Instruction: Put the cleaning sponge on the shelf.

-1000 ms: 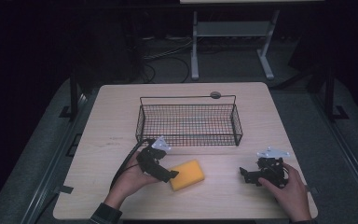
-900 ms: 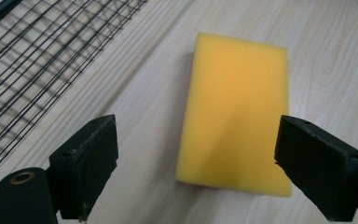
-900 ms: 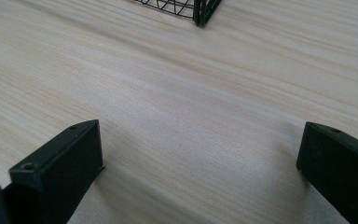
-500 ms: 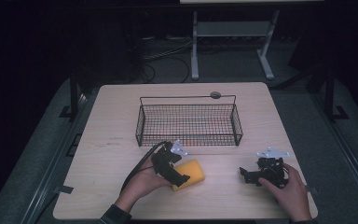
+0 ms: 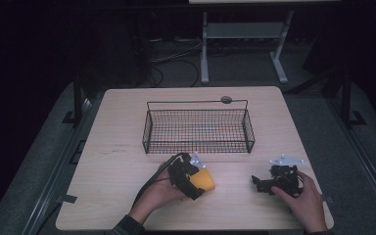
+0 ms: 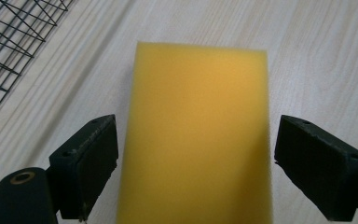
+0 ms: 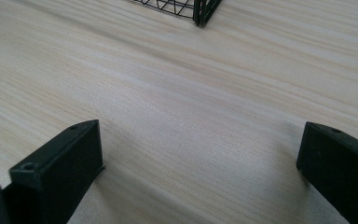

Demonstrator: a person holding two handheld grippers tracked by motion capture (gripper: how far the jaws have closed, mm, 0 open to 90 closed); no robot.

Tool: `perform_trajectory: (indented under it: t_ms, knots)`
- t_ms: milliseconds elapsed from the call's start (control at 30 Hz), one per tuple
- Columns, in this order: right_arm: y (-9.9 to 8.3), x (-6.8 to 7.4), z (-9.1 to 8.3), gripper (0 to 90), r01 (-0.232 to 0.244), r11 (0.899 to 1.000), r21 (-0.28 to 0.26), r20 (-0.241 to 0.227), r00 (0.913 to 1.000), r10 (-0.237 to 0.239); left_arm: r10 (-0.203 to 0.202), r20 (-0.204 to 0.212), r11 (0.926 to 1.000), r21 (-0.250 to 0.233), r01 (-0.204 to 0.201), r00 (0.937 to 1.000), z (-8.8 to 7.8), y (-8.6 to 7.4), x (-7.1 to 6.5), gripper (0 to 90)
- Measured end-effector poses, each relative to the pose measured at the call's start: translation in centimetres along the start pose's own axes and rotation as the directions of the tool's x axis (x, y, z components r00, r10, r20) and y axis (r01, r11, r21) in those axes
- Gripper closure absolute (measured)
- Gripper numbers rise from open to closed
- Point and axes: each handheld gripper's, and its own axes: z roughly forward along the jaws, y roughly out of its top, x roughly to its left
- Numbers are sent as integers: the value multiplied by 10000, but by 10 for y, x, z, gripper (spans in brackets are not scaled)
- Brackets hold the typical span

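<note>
Sponge [image 6: 198, 135] lies flat on the table [image 5: 112, 166] between the spread jaws of the left gripper [image 6: 196, 158], long axis running straight ahead, basket [image 5: 198, 126] just beyond; right gripper [image 5: 267, 183], also spread, rests well apart.

A yellow sponge [image 6: 196, 135] lies flat on the light wooden table [image 5: 117, 161]. It is a plain rectangular block with a smooth, even top and straight edges. In the left gripper view it sits between the two black jaws of the left gripper [image 6: 196, 172], its long side running away from the camera; the jaws stand spread on either side of it, the left one close to its edge and the right one with a small gap. In the high view the sponge [image 5: 203, 181] shows partly under the left gripper [image 5: 188, 178], just in front of a black wire basket [image 5: 198, 129], which stands beyond the gripper.
</note>
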Motion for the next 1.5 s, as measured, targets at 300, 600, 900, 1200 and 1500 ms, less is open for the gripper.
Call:
perform_trajectory:
  t_ms: [300,600,900,1200,1500]
  knots:
    - [0,0,0,0,2,10000,1,1,10000,-2,69,-37,9998,198,-68,10000,8,-1,-1,129]
    - [0,0,0,0,0,10000,0,1,10000,0,99,-99,9998,179,-97,9999,9,-1,0,206]
    - [0,0,0,0,-10,10000,5,5,10000,10,125,-120,9998,168,-123,9999,7,-2,0,229]
    - [0,0,0,0,-6,10000,1,5,10000,6,75,57,10000,12,-75,10000,1,-1,0,233]
    - [0,0,0,0,-5,10000,-2,4,10000,5,103,187,9999,-80,-101,9998,-4,4,-1,236]
